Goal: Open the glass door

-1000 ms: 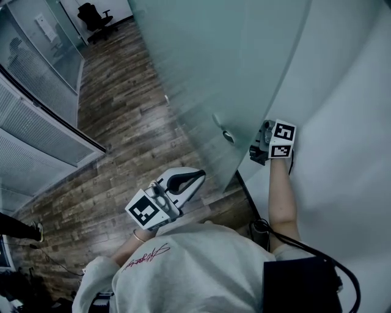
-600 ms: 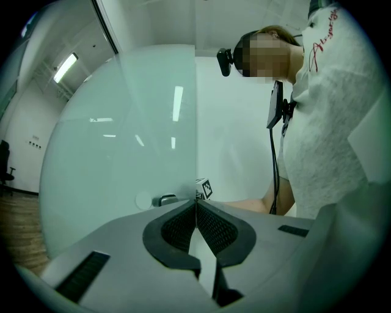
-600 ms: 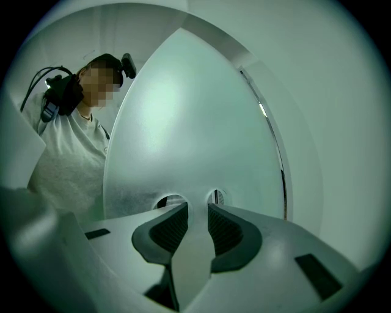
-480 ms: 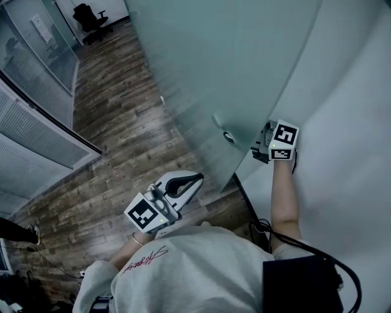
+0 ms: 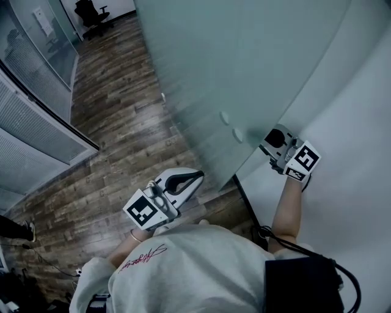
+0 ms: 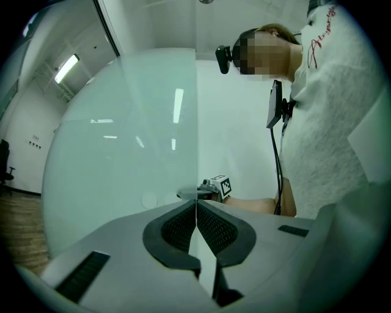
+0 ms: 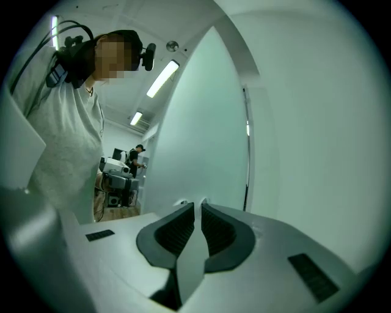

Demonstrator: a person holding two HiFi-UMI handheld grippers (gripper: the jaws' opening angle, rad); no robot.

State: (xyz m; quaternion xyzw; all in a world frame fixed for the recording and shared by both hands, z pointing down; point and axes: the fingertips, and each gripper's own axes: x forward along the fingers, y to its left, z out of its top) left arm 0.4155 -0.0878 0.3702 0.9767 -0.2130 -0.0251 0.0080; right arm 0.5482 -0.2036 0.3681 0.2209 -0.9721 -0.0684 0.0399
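Blinds behind a glass partition [image 5: 36, 131] filled the far left of the head view. A black office chair [image 5: 93, 15] stood in the top corner, and the dark wooden plank floor [image 5: 116, 116] spread below it.

Next came your left claw [image 5: 198, 175], a white tool with black pads, held out over the floor in front of your grey sweatshirt [image 5: 183, 269] and well apart from the door. In its own view the left claw [image 6: 196, 205] had its pads pressed together at the tips, with nothing in them.

To the right of it stood the tall frosted glass door [image 5: 244, 61]. Its free edge ran just beside the plain white wall [image 5: 348, 134]. Two small round knobs [image 5: 225, 118] showed low on the glass near that edge.

Just past the edge you held your right claw [image 5: 269, 142] close to the knobs, on the wall side. You could not tell from above whether it touched the glass. In its own view the right claw [image 7: 198, 208] had just been closing. Its pads stood a thin slit apart, and nothing lay between them.
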